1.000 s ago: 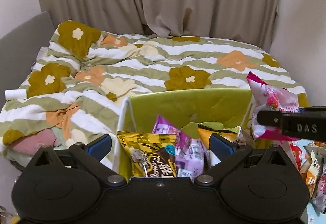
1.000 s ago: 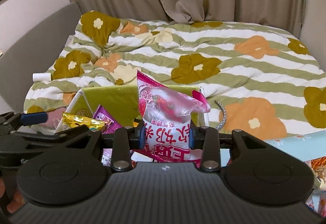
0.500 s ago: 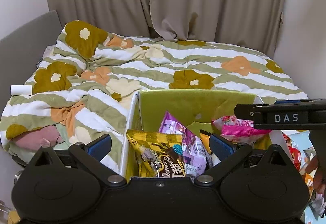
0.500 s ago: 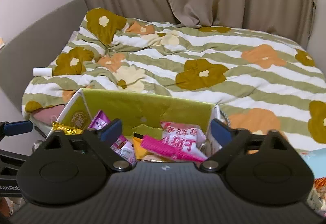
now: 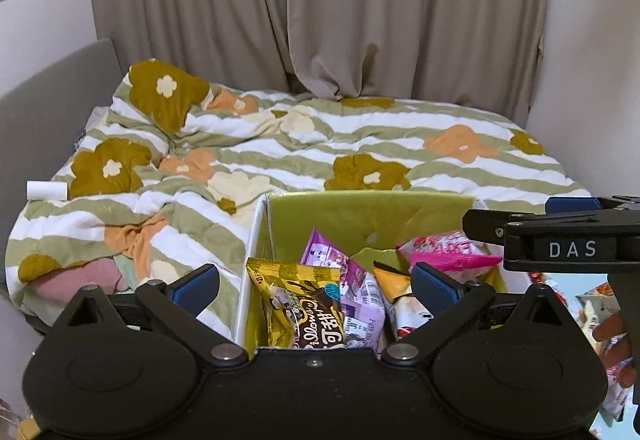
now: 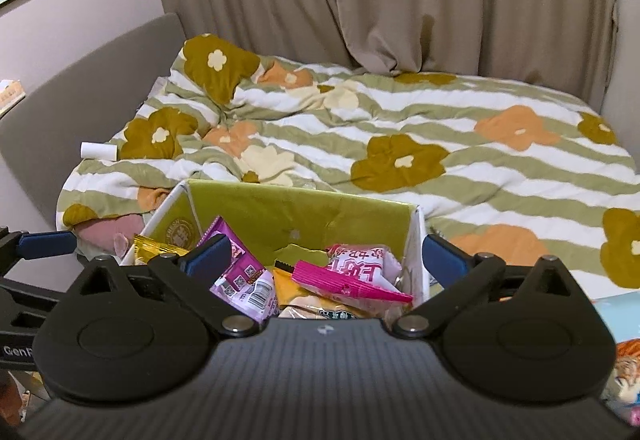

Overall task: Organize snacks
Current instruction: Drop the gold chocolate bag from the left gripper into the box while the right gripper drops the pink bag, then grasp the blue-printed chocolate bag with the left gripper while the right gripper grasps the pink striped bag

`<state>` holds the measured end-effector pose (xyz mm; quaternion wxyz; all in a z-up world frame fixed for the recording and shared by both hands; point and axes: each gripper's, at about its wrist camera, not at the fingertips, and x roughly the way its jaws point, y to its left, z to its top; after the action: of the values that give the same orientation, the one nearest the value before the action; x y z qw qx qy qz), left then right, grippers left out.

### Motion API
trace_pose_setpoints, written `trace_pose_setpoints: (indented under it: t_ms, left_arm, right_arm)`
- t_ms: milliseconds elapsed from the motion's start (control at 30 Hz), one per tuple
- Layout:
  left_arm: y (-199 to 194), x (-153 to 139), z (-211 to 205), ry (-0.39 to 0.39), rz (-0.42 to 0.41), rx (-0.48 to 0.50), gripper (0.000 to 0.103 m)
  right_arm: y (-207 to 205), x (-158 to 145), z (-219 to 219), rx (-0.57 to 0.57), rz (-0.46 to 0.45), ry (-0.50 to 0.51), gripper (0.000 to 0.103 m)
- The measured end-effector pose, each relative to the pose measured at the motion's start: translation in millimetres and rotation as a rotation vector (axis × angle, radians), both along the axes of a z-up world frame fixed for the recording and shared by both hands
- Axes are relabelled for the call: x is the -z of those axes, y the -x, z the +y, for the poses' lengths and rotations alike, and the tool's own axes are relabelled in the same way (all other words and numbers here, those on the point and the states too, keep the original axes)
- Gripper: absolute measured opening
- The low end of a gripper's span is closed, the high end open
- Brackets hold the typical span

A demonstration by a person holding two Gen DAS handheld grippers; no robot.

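A green cardboard box (image 5: 360, 216) (image 6: 296, 212) stands at the foot of the bed and holds several snack packets. A pink strawberry packet (image 5: 448, 252) (image 6: 360, 268) lies loose on top at the box's right side. Beside it are a yellow chocolate packet (image 5: 296, 300), a purple packet (image 5: 352, 280) (image 6: 244, 272) and an orange one (image 5: 390, 280). My right gripper (image 6: 326, 258) hangs open above the box, with nothing between its fingers. My left gripper (image 5: 314, 286) is open too, over the box's left wall and empty. A right gripper finger (image 5: 492, 228) reaches in from the right.
A floral striped quilt (image 5: 320, 144) covers the bed behind the box, with a white roll (image 5: 46, 190) at its left edge. Beige curtains hang behind. Loose snack packets (image 5: 596, 304) lie on a light blue surface at the right, near a person's hand (image 5: 612, 336).
The right gripper held the pink strawberry packet over the box, then opened; the packet now lies in the box. Both grippers have drawn back and up a little.
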<state>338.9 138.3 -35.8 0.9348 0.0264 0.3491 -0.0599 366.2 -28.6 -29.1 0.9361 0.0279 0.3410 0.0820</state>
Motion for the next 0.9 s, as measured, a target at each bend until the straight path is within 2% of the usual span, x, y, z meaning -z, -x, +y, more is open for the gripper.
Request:
trace_pose_setpoints:
  t_ms: [267,467,667,900]
  left_arm:
    - [43.8,-30.7,-12.1,0.015,-0.066,0.061,0.103]
    - [81.2,-44.2,-37.6,0.061,-0.1,0.196,0.103]
    - [116.4,-44.2,-77.2,0.081,-0.121,0.338,0.103]
    - [144.7,-30.6,-147.2,0.083,-0.12,0.463,0.103]
  right_arm:
    - [53.5,-31.3,-14.2,0.066,-0.033,-0.006,0.103]
    - [112.5,-47.4,-43.4,0.151,-0.037,0.007,0.103]
    - [176.9,-50.2,-97.2,0.297,-0.045,0.022,0.103]
    - [226.1,-38.1,-175.5,0.43,-0.043,0.075,0.103]
